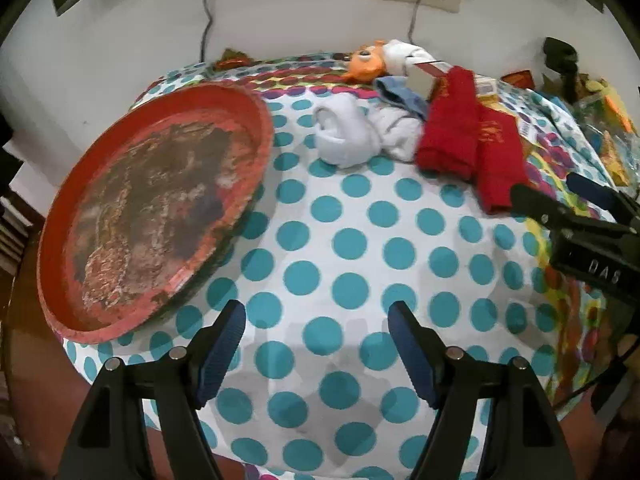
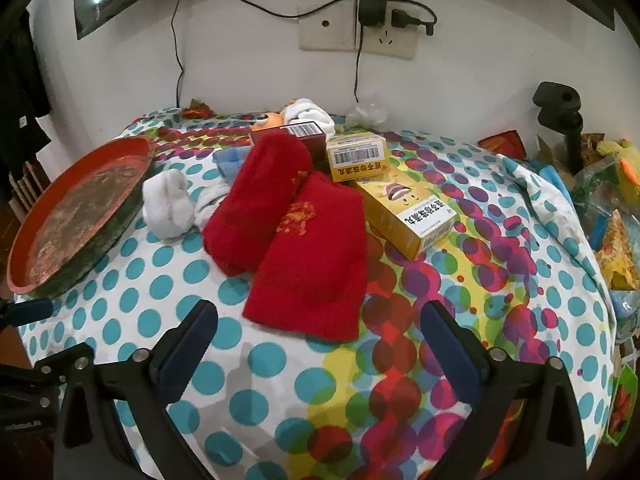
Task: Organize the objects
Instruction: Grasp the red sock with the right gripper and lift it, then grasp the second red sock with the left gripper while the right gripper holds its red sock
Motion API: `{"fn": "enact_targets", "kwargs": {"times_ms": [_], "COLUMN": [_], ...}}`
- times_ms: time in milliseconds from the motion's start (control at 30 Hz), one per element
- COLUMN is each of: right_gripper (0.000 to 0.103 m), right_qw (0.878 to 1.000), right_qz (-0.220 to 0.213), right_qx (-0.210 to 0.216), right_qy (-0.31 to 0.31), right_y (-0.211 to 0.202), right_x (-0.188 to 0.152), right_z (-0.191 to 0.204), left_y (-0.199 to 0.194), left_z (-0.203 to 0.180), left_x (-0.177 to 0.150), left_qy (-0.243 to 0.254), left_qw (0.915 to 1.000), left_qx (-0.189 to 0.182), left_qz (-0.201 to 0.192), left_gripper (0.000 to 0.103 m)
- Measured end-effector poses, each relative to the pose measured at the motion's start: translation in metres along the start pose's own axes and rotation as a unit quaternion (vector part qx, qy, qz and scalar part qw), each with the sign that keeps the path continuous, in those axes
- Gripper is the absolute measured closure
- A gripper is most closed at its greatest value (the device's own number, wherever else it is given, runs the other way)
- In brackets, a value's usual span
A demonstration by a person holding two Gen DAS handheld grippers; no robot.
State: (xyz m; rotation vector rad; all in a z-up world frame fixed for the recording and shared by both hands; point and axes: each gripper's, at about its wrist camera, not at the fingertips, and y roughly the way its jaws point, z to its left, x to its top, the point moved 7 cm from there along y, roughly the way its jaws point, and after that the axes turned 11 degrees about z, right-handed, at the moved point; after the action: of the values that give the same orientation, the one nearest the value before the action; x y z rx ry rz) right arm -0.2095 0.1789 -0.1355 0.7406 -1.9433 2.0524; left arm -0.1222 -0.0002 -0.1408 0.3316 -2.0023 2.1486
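A worn round red tray (image 1: 256, 128) (image 2: 132, 152) lies at the table's left edge. Two red socks (image 2: 296, 240) (image 1: 468, 144) lie side by side mid-table, with white socks (image 2: 168, 204) (image 1: 348, 136) and a blue cloth (image 2: 232, 164) to their left. Two yellow boxes (image 2: 408, 212) and a dark red box (image 2: 308, 134) sit behind the red socks. An orange toy (image 1: 364, 60) lies at the back. My left gripper (image 1: 316, 356) is open and empty over the dotted cloth. My right gripper (image 2: 320, 356) is open and empty, just in front of the red socks; it also shows in the left wrist view (image 1: 540, 196).
The table wears a polka-dot cloth (image 1: 348, 240). A wall with sockets and cables (image 2: 360, 32) stands behind. A black stand (image 2: 560, 120) and a pile of colourful packets (image 2: 612, 208) crowd the right side. The table's left and near edges drop off.
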Motion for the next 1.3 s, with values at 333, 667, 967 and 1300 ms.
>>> {"fn": "enact_targets", "kwargs": {"times_ms": [333, 667, 967, 1300], "right_gripper": [0.016, 0.063, 0.066, 0.066], "right_qw": [1.0, 0.999, 0.999, 0.994], "right_qz": [0.005, 0.01, -0.011, -0.008], "right_qx": [-0.009, 0.039, 0.021, 0.011], "right_qy": [0.006, 0.017, 0.046, 0.107], "right_y": [0.031, 0.044, 0.026, 0.027], "right_x": [0.025, 0.028, 0.015, -0.002], "right_z": [-0.006, -0.009, -0.048, -0.108], "left_y": [0.014, 0.021, 0.012, -0.015], "left_z": [-0.006, -0.022, -0.038, -0.086], "left_x": [-0.003, -0.002, 0.014, 0.055], "left_qy": [0.007, 0.025, 0.043, 0.136], "left_qw": [0.9997, 0.9992, 0.9989, 0.9896], "left_qx": [-0.019, -0.024, -0.017, -0.002], "left_qz": [0.016, 0.022, 0.008, -0.044], "left_gripper": [0.027, 0.027, 0.027, 0.027]}}
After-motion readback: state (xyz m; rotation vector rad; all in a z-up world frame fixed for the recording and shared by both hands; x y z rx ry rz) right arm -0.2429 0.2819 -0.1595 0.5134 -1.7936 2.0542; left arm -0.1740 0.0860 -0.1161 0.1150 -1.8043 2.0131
